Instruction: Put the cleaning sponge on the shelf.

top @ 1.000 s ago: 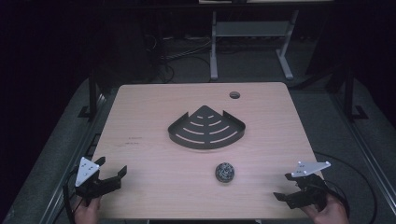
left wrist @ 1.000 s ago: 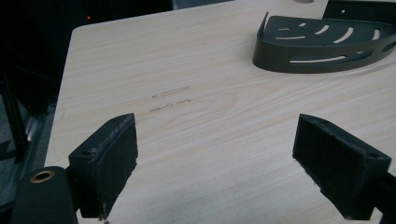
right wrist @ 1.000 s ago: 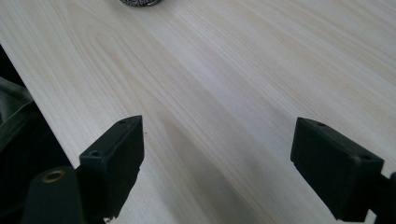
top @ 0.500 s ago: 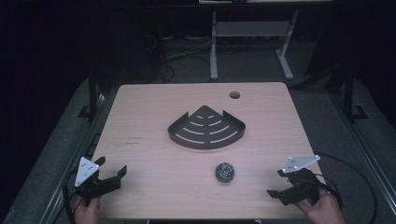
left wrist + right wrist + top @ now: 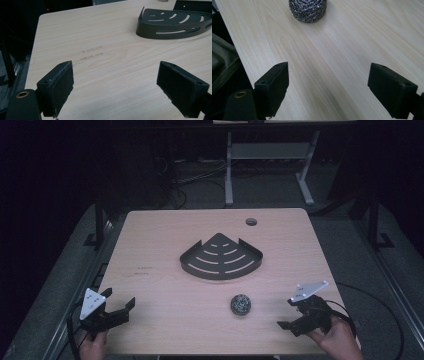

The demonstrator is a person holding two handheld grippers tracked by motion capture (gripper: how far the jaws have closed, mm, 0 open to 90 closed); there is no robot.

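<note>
Right gripper (image 5: 295, 316) has swung left toward the scrubber (image 5: 241, 304), jaws wide, nothing grasped yet; scrubber sits on the table (image 5: 165, 245) near the rack (image 5: 221, 257); left gripper (image 5: 116, 310) idle, wide.

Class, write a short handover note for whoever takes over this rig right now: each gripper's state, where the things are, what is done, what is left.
Left gripper: open, holding nothing, at the near left edge of the table.
Right gripper: open, holding nothing, near right, pointed at the scourer.
Scourer: loose on the table, ahead of the right gripper, untouched.
Rack: mid-table, beyond the scourer, nothing on it.
Done: nothing gripped yet.
Left: likely close the right gripper on the scourer; the rack looks like its probable destination.
</note>
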